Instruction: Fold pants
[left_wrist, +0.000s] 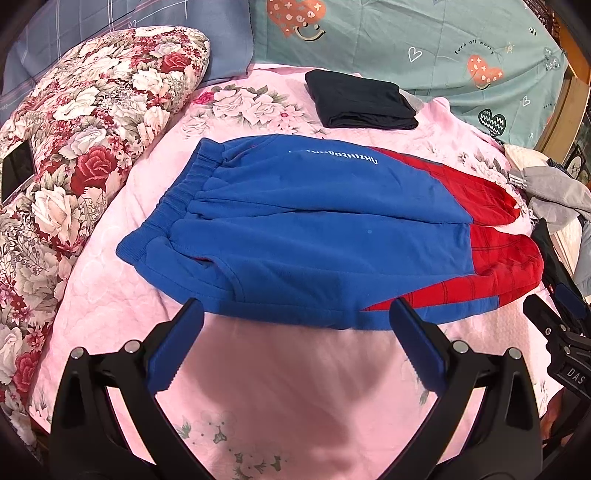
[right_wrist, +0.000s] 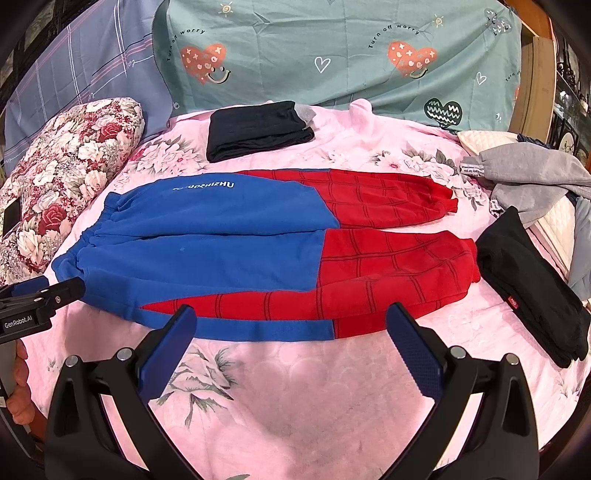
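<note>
Right wrist view: the pants (right_wrist: 236, 240) lie flat across the bed (right_wrist: 295, 398), waistband left, legs side by side. Right gripper (right_wrist: 291, 332) and left gripper (left_wrist: 297, 326) both hover at the near edge, jaws apart, apparently not touching cloth. Pinching only the top layer could drag the fleece crooked.

A bed covered by a pink quilted floral bedspread (right_wrist: 295, 373) fills the space ahead of the fingers. Beyond the fingertips, a teal heart-printed quilt (right_wrist: 332, 55) and a blue-grey plaid sheet (right_wrist: 85, 74) stand behind it. A wooden frame (right_wrist: 533, 77) rises far right.
</note>
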